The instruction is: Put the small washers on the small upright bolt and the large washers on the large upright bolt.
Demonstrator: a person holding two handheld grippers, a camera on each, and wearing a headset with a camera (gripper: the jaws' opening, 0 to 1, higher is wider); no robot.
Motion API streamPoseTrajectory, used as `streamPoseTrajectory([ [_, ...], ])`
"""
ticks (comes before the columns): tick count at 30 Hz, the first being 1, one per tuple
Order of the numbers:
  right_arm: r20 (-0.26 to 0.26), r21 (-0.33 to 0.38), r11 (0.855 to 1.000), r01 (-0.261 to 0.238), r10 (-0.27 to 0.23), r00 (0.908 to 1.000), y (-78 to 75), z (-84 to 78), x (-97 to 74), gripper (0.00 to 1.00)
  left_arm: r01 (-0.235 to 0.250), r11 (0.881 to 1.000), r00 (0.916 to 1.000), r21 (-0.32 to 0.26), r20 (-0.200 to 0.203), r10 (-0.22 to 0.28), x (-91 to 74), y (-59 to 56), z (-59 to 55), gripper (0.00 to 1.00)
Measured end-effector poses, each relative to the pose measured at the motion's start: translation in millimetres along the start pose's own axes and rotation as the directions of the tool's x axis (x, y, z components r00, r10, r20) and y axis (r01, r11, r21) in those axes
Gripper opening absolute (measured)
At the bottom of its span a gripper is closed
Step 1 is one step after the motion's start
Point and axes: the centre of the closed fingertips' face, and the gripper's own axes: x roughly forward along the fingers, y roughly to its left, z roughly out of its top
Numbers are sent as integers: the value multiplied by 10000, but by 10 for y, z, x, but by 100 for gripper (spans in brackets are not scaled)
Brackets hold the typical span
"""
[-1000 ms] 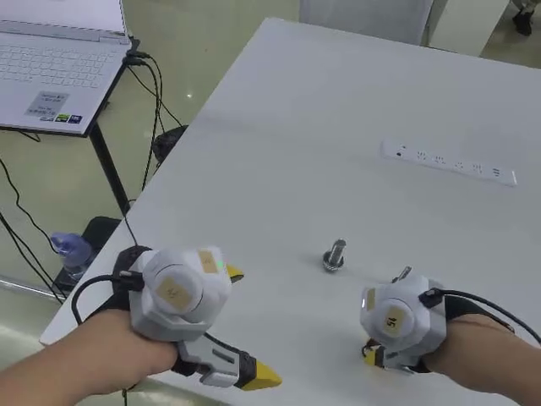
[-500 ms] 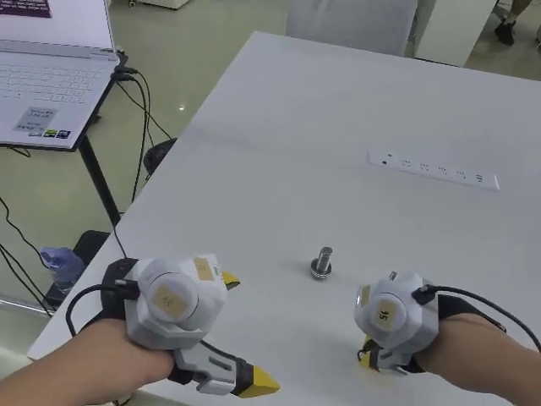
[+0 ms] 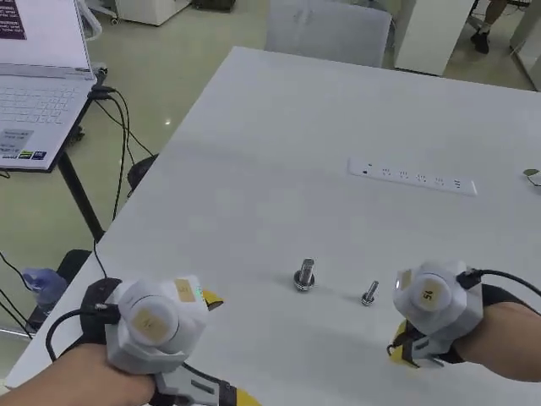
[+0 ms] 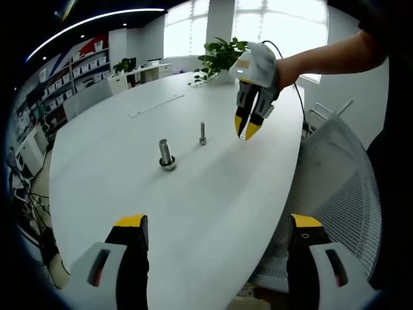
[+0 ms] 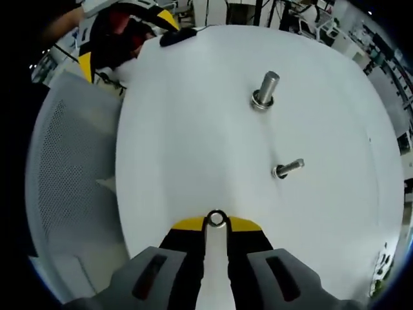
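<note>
White table (image 3: 254,144) is carrying the work. At its near edge the left gripper (image 4: 219,223) is hovering with jaws spread wide, gripping nothing. The right gripper (image 5: 217,224) is hanging above the surface, jaws closing tight on a washer (image 5: 217,212) at their tips. Just beyond it the small bolt (image 5: 286,168) is standing upright on the table. The large bolt (image 5: 264,90) is standing upright farther on, apart from the small one. A power strip (image 3: 412,178) is lying farther back.
</note>
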Motion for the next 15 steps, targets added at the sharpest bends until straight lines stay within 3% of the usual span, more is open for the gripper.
streamPoseTrajectory([
  [6, 297, 300, 9991, 304, -313, 9991, -231, 68, -145, 12, -12, 10000, 10000, -36, 73, 12, -1, 30, 52, 90],
  [15, 344, 424, 9965, 724, -739, 9967, -580, 271, -289, 12, -66, 10000, 10000, 19, -58, 66, 13, 34, 14, 90],
])
